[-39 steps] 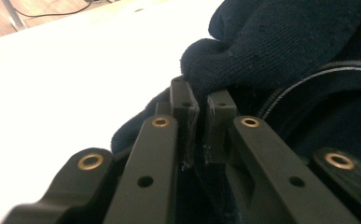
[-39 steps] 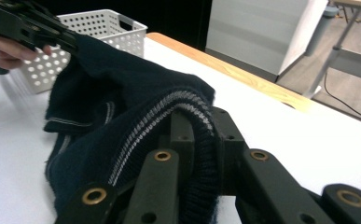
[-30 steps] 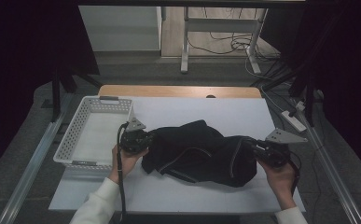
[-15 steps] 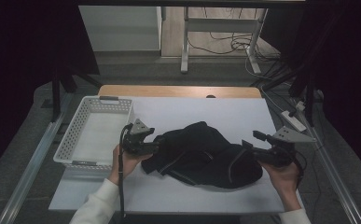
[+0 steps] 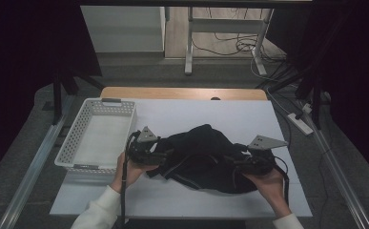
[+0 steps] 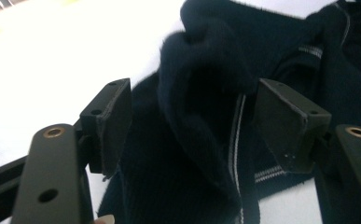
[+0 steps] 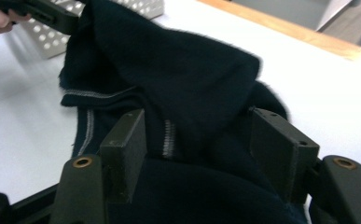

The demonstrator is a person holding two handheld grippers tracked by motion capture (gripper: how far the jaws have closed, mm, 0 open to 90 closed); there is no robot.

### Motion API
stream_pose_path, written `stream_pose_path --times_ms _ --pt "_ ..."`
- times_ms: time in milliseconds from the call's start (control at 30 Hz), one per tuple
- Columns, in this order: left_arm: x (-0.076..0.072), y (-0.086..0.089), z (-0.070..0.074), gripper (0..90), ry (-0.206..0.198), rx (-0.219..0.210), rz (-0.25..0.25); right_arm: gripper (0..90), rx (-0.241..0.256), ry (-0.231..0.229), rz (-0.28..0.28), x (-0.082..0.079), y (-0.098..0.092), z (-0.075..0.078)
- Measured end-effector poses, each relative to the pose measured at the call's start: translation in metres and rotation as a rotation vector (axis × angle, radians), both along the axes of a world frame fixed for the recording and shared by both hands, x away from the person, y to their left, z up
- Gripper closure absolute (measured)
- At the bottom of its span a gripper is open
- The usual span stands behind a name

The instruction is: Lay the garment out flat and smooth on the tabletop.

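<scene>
A dark navy knitted garment with pale stripe trim lies bunched on the white table. My left gripper is at its left end and my right gripper at its right end, each held in a hand. In the left gripper view the jaws of the left gripper stand wide apart around a raised fold of the garment. The right gripper is likewise open, with the garment heaped between its pads and the cloth loose between them.
A white perforated basket stands empty at the table's left, close to the left hand; its corner appears in the right gripper view. A power strip lies on the floor to the right. Bare table lies beyond the garment.
Both grippers have moved inward toward each other along the garment's ends, and the cloth has bunched up higher in the middle.
</scene>
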State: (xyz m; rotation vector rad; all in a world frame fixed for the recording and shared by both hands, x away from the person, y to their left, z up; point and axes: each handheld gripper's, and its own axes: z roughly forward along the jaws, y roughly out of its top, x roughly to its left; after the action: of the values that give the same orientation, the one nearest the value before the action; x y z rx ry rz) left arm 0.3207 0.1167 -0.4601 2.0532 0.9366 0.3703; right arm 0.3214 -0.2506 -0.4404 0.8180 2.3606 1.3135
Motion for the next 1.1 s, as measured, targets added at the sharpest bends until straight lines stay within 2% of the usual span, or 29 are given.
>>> stream_pose_path --times_ms 333,467,567,733,833,1100 --pt "0.001 0.0 -0.003 27.3 0.019 0.001 -0.001 37.5 -0.041 0.036 0.075 -0.001 0.028 -0.014" --pt "0.003 0.003 -0.001 26.2 0.026 -0.009 0.009 37.6 -0.04 0.056 0.109 0.001 0.04 -0.018" --pt "0.003 0.009 0.006 25.3 0.017 -0.029 0.022 37.5 -0.04 0.063 0.158 0.001 0.057 -0.018" --pt "0.002 0.016 0.013 25.1 0.004 -0.048 0.047 37.2 -0.085 0.075 0.222 0.003 0.09 -0.028" --pt "0.003 0.02 0.015 24.9 0.002 -0.054 0.057 37.2 -0.105 0.082 0.242 0.004 0.101 -0.034" --pt "0.005 0.024 0.018 24.3 0.004 -0.061 0.07 37.1 -0.125 0.095 0.263 0.004 0.115 -0.041"
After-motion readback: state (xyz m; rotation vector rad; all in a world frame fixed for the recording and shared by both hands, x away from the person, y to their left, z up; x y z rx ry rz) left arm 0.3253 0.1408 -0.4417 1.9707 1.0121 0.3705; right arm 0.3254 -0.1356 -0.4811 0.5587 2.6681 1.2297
